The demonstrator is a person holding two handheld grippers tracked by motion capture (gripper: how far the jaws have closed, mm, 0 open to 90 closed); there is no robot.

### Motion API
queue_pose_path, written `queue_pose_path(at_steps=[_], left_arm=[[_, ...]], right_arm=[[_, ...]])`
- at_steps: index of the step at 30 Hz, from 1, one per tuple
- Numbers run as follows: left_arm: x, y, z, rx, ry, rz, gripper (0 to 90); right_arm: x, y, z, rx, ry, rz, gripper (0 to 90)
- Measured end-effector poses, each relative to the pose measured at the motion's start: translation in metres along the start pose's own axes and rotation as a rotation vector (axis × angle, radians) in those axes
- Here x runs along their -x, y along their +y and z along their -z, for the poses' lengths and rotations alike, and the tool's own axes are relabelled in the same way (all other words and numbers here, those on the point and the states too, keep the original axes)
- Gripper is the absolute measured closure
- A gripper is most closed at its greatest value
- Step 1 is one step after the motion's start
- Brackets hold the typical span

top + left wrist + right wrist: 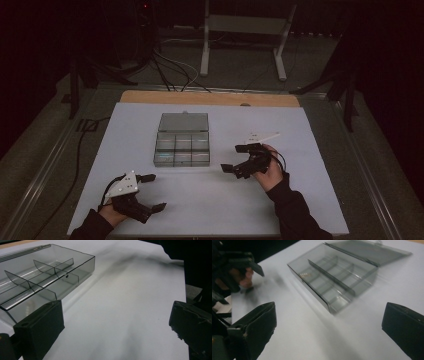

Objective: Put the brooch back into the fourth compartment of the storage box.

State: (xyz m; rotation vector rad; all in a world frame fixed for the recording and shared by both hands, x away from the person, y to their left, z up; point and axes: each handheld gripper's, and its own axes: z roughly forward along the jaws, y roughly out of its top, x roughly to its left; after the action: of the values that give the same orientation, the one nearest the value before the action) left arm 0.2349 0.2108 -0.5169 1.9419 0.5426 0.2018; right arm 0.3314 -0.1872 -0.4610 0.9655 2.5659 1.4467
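Two claws [149,191] [235,158], both spread wide and empty, flank one six-compartment box [182,149].

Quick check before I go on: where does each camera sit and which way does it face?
High view: above the person's side, facing forward and down on the white table; forearms, left gripper, right gripper.
Left gripper view: rides the left gripper, facing the clear divided box; jaws apart.
Right gripper view: rides the right gripper, facing the box; jaws apart, the other hand beyond.
Shared: the open box.
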Motion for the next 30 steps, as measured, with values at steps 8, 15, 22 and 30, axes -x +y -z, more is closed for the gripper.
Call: queue_pose_path(at_steps=[8, 15, 22, 30], left_arm=[[0.001, 0.000, -0.001, -0.006, -0.001, -0.005, 1.3], [0.000, 0.000, -0.001, -0.006, 0.001, -0.005, 1.3], [0.000, 0.000, -0.001, -0.006, 0.000, 0.000, 1.3], [0.000, -0.001, -0.002, -0.012, 0.000, -0.002, 1.3]], right_arm=[[0.009, -0.043, 0.023, 0.003, -0.043, -0.044, 0.0], [0.015, -0.073, 0.049, 0.035, -0.083, -0.090, 0.0], [0.021, -0.105, 0.069, 0.020, -0.130, -0.136, 0.0], [0.023, -0.131, 0.091, 0.023, -0.199, -0.161, 0.0]])
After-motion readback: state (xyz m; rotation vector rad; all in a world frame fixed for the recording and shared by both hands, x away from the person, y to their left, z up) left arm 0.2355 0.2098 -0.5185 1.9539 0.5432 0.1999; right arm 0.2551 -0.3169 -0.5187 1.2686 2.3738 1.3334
